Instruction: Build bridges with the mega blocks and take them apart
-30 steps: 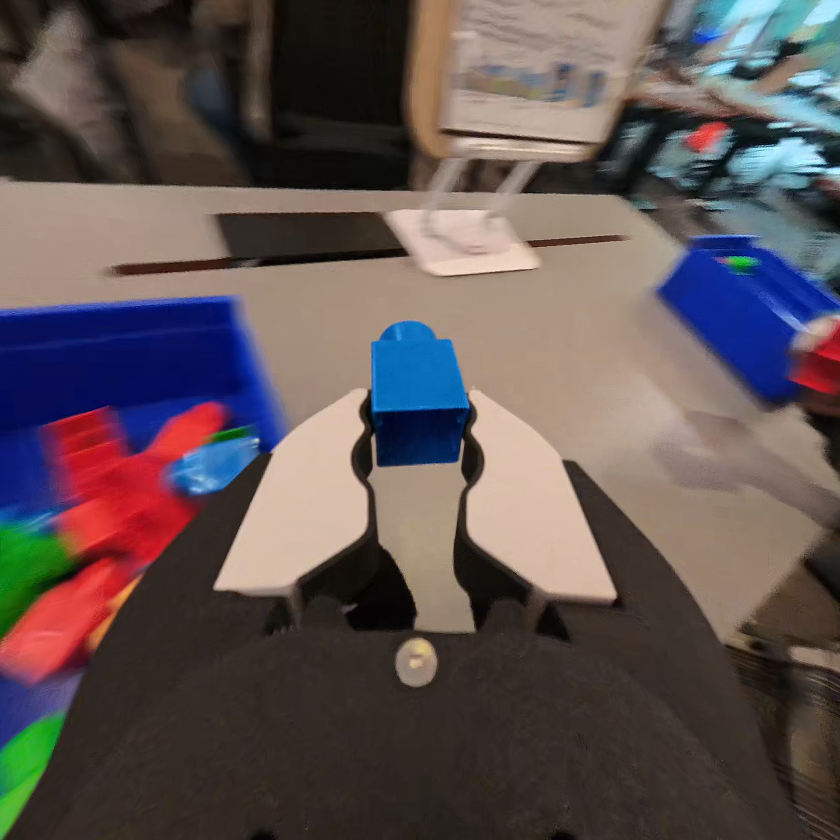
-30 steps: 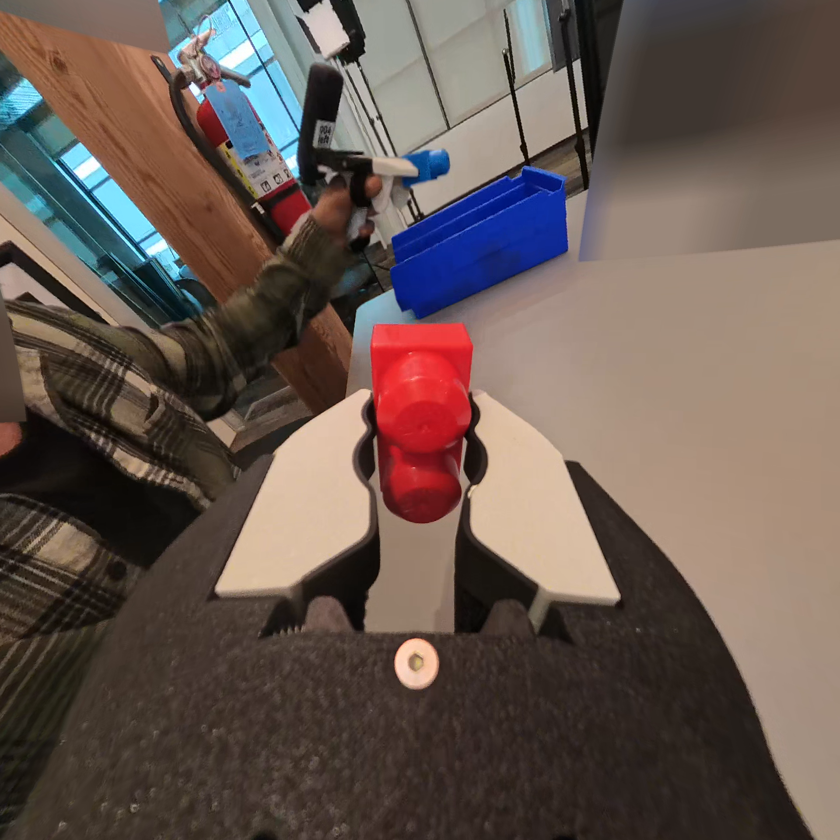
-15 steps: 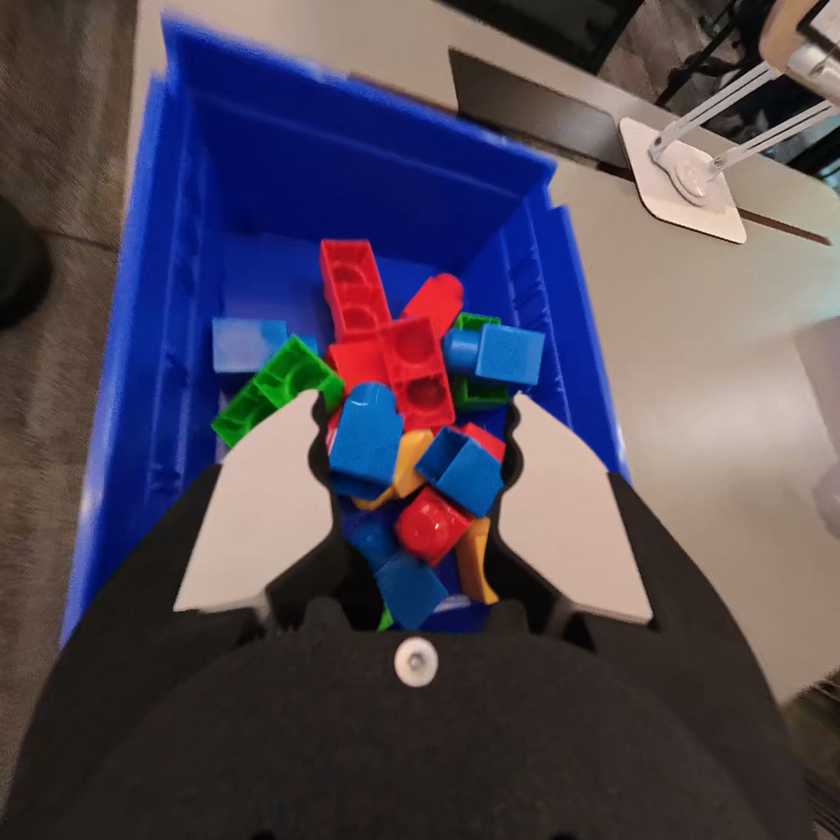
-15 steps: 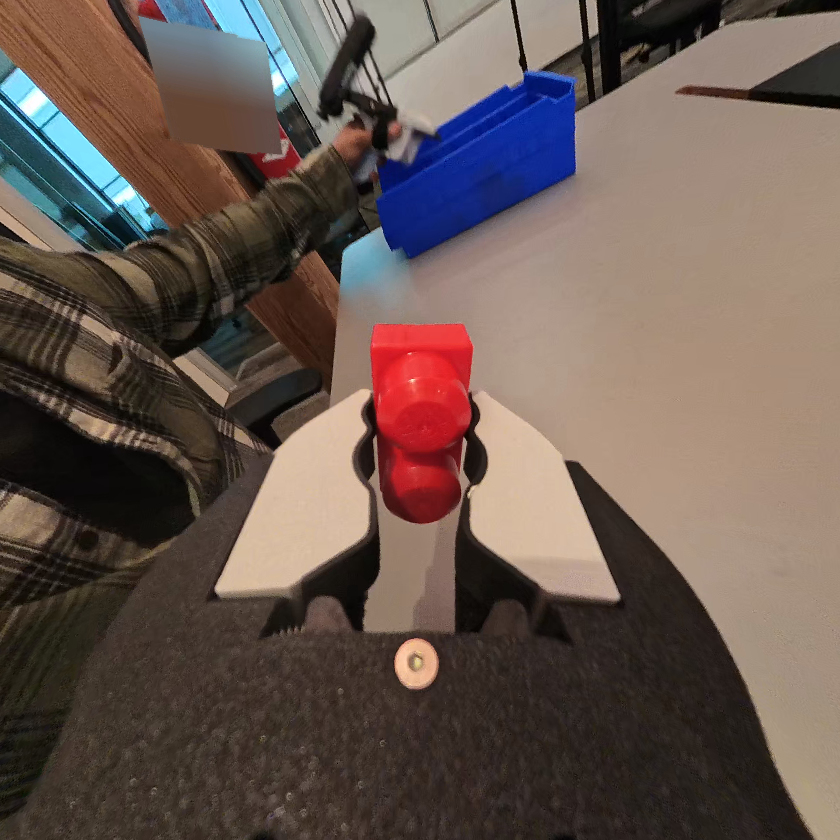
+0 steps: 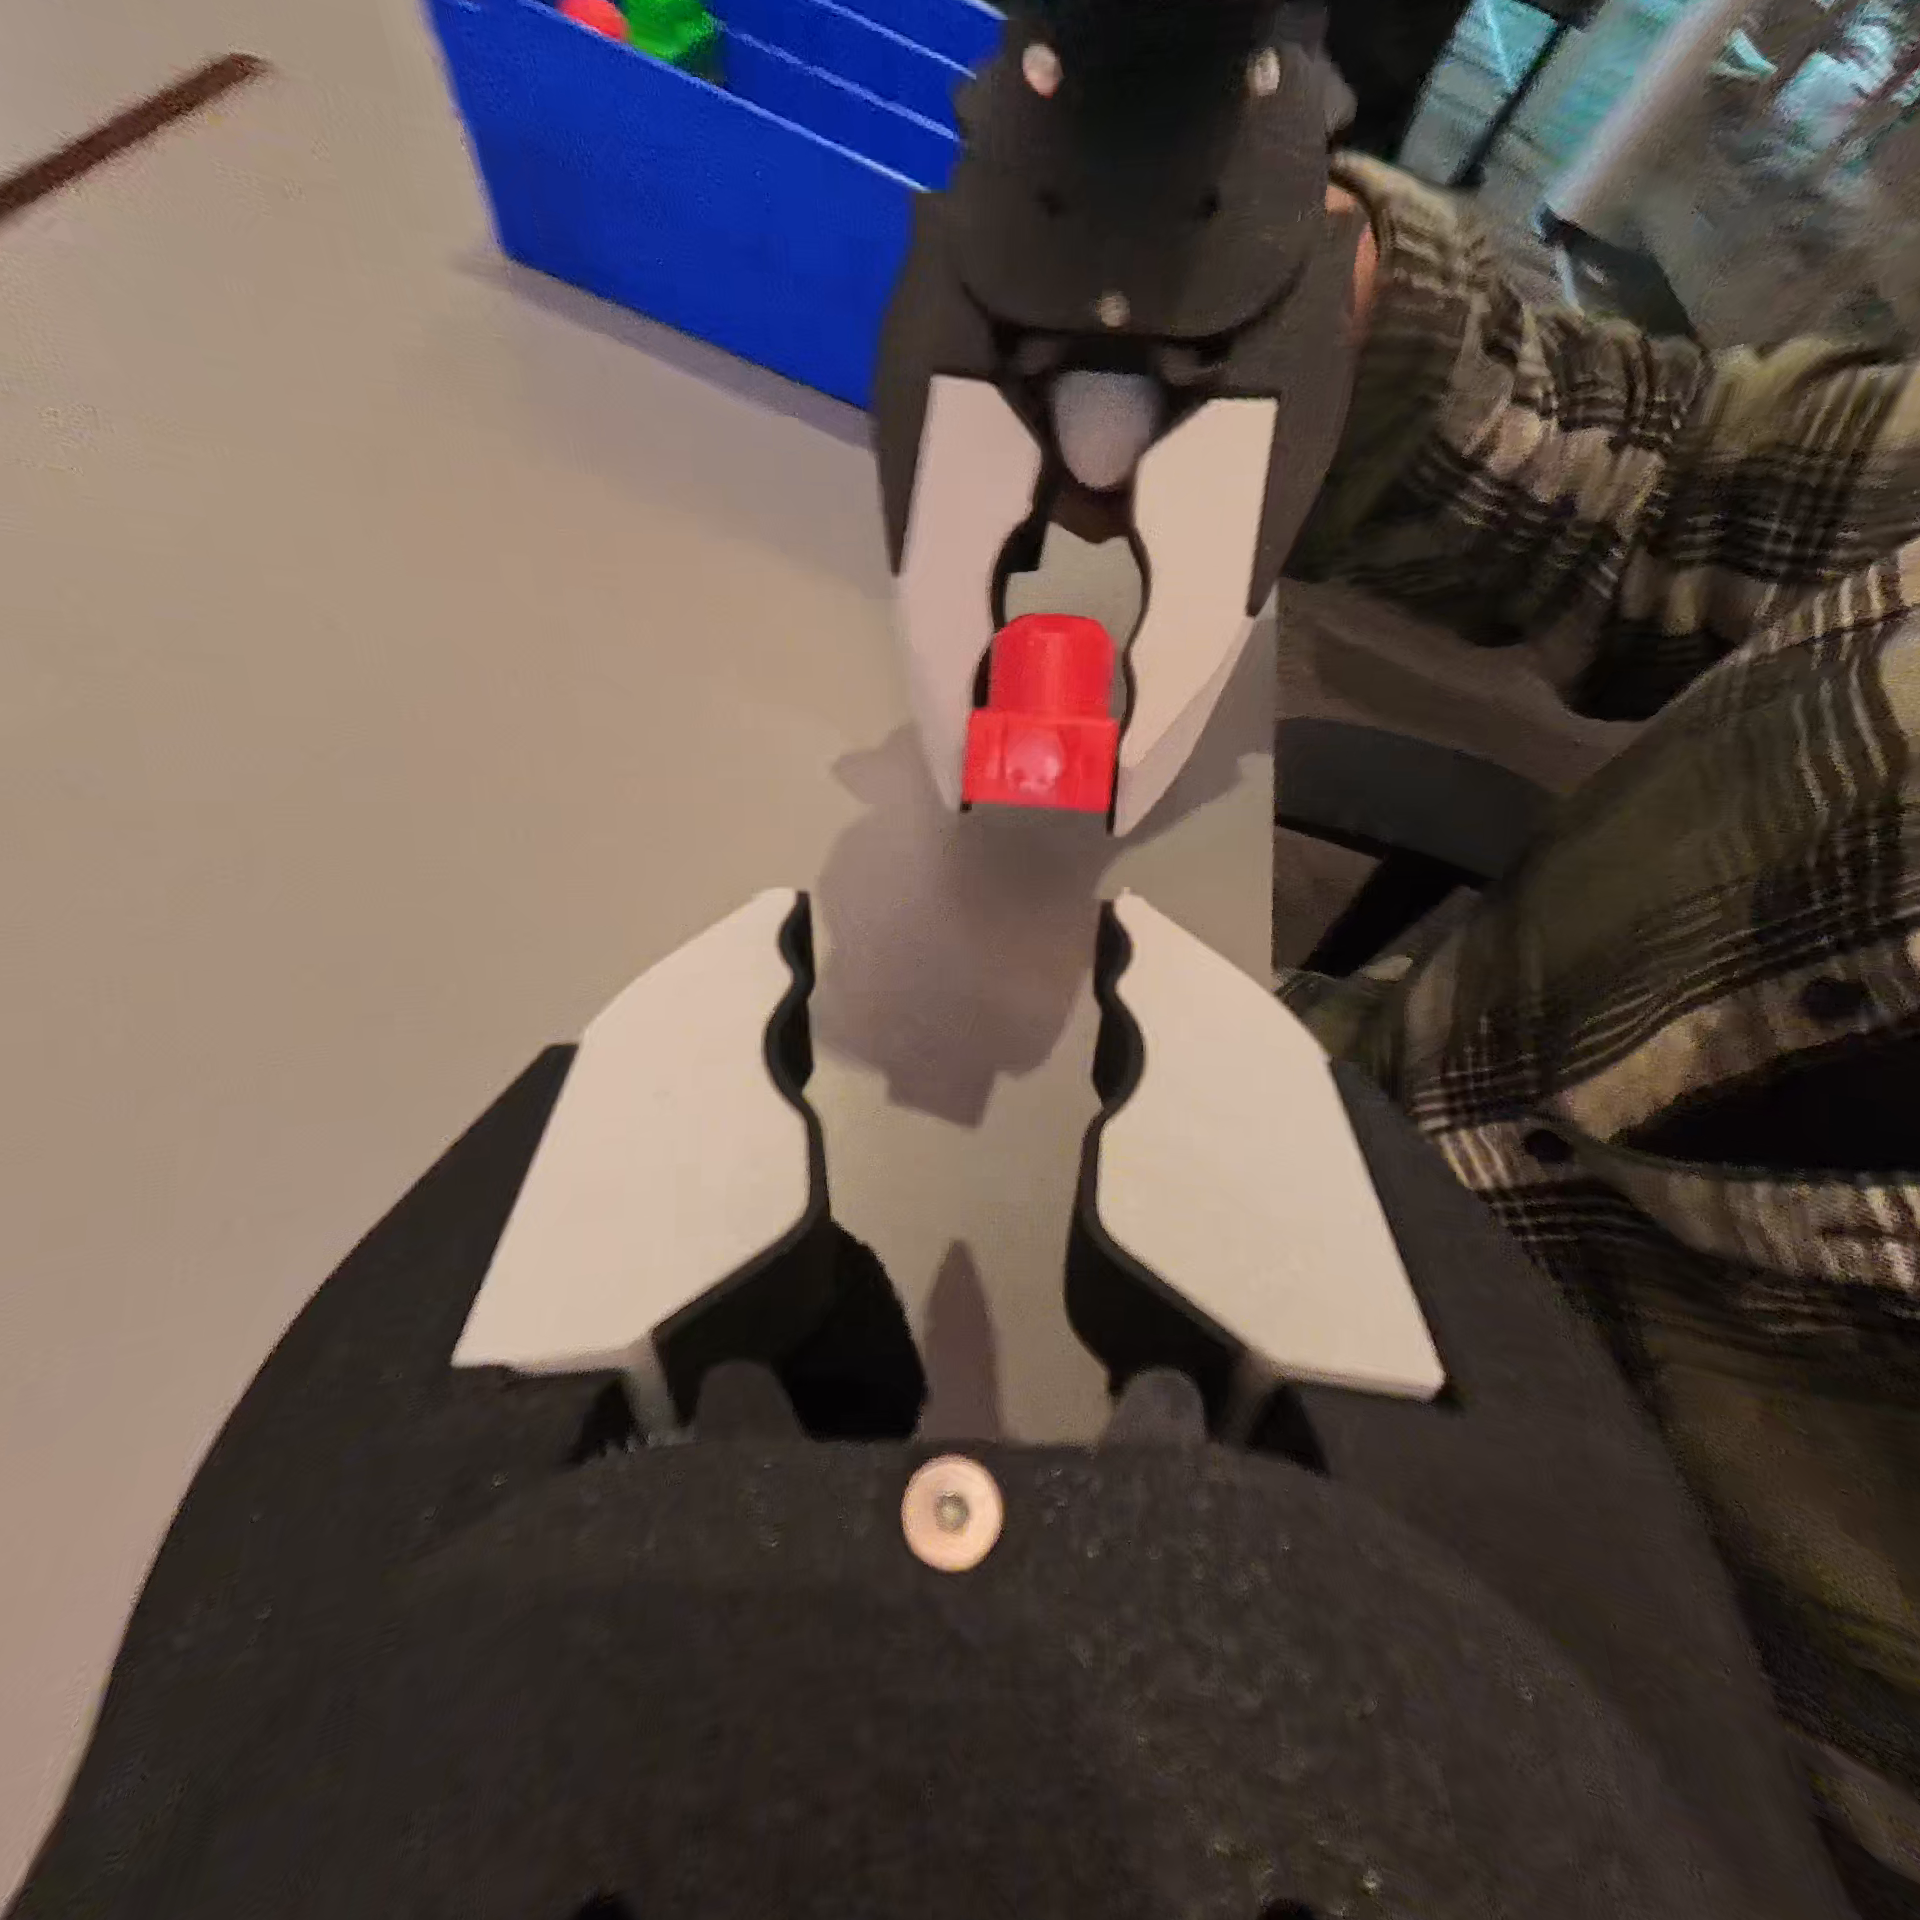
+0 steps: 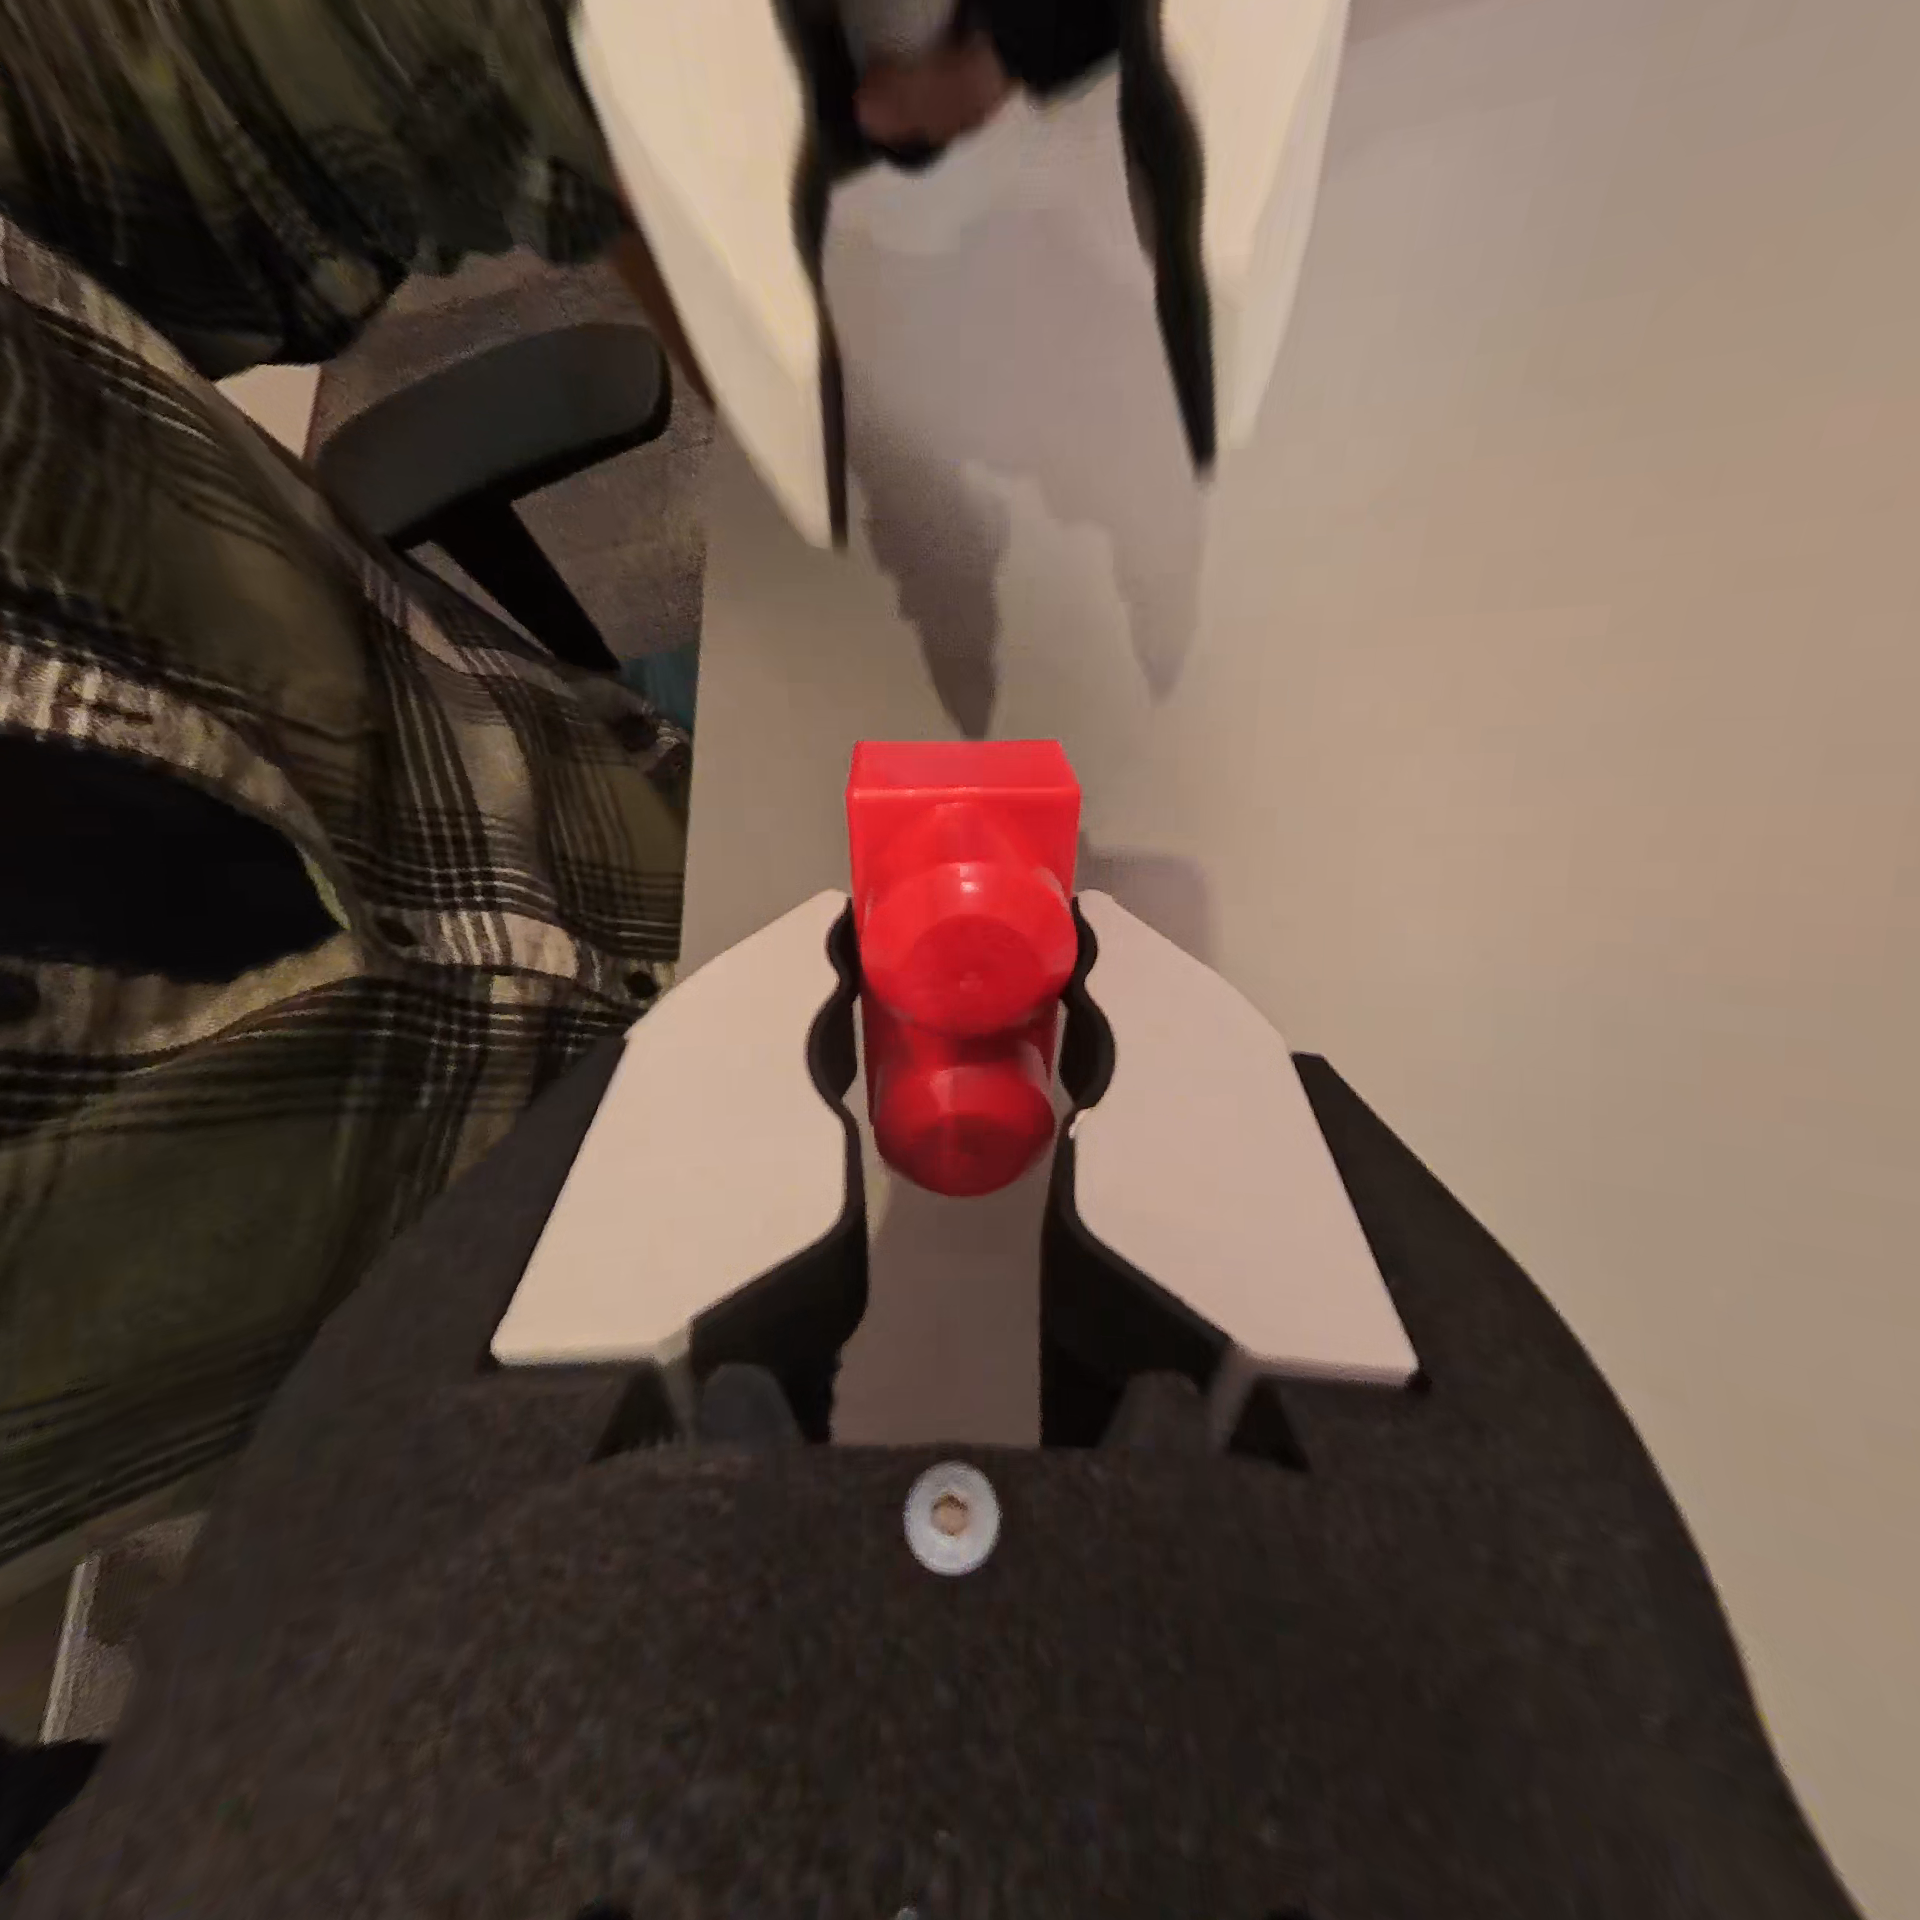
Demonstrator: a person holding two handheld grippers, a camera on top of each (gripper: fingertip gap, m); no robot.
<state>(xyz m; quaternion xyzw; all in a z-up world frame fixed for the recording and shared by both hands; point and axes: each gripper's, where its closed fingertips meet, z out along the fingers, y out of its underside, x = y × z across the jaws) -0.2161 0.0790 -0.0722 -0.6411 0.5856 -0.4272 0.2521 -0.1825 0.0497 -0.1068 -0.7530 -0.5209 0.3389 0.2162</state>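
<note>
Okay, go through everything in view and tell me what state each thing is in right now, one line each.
left gripper: open, holding nothing, above the table.
right gripper: shut on the red block, facing the left gripper.
red block: clamped between the right gripper's fingers, off the table.
blue bin: standing on the table, open top, a red and a green block visible inside.
table: bare where it shows between the grippers.

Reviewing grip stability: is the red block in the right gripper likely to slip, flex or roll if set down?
The red block looks like rigid moulded plastic, so probably stiff and light. The right gripper pinches its flat sides, so slipping seems unlikely. Its square base suggests it would sit, not roll.
</note>
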